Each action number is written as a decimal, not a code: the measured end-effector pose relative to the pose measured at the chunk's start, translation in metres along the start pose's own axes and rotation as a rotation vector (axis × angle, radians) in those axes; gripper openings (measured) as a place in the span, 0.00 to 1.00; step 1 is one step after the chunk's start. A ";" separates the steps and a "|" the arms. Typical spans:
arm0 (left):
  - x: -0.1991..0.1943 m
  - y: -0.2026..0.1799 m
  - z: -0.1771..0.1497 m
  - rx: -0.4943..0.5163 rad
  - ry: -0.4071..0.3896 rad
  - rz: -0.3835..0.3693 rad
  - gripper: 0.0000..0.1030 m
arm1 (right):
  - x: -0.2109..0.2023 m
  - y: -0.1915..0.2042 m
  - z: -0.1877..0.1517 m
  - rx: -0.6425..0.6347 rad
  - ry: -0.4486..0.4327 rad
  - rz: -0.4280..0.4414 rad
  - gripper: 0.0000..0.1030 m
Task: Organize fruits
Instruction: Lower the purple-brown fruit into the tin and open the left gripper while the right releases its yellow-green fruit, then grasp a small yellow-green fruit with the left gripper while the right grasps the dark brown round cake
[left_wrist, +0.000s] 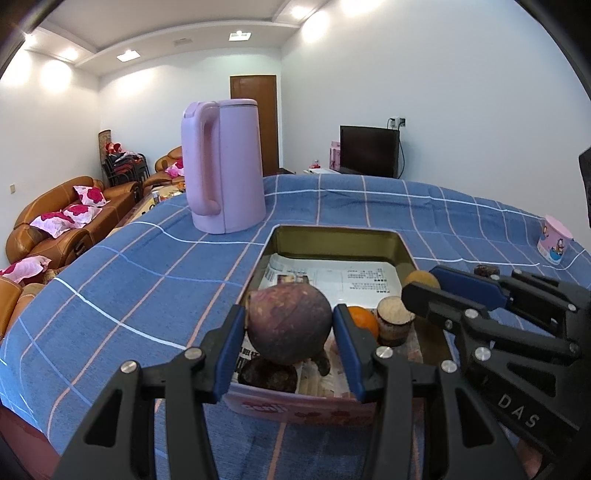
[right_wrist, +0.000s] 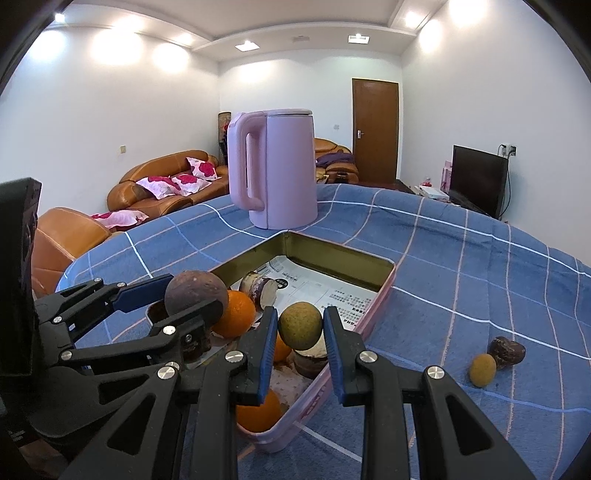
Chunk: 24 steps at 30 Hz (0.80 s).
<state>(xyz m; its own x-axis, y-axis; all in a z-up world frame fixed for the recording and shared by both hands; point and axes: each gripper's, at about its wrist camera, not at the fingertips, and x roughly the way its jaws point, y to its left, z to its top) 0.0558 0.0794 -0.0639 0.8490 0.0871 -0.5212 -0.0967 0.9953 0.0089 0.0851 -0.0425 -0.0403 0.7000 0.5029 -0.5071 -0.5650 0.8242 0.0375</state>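
Note:
My left gripper (left_wrist: 290, 325) is shut on a purple-brown round fruit (left_wrist: 289, 325) and holds it above the near end of a pink tin box (left_wrist: 295, 408) lined with newspaper. My right gripper (right_wrist: 300, 326) is shut on a yellow-green round fruit (right_wrist: 300, 325), held over the box's near right rim (right_wrist: 314, 391). Inside the box lie oranges (right_wrist: 236, 314), cut purple sweet potato pieces (right_wrist: 260, 291) and dark fruits. The right gripper shows in the left wrist view (left_wrist: 424, 286), and the left gripper in the right wrist view (right_wrist: 192, 299).
A pink kettle (left_wrist: 223, 166) stands on the blue checked tablecloth (left_wrist: 129, 280) beyond the box. A yellow-green fruit (right_wrist: 482, 369) and a dark brown one (right_wrist: 508, 350) lie on the cloth to the right. A pink paper cup (left_wrist: 554, 240) stands far right.

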 end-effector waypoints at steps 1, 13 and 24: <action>0.000 0.000 0.000 0.001 0.001 0.001 0.49 | 0.001 0.000 0.000 0.003 0.007 0.005 0.27; -0.007 0.008 -0.002 -0.021 -0.016 -0.003 0.62 | 0.006 -0.008 -0.003 0.043 0.053 0.045 0.35; -0.033 0.060 0.014 -0.157 -0.128 0.084 0.87 | -0.016 -0.034 -0.007 0.104 -0.001 -0.033 0.56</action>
<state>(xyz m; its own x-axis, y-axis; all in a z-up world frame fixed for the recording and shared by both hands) 0.0290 0.1370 -0.0337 0.8928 0.1837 -0.4113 -0.2407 0.9664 -0.0908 0.0902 -0.0808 -0.0400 0.7179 0.4749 -0.5090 -0.4928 0.8631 0.1102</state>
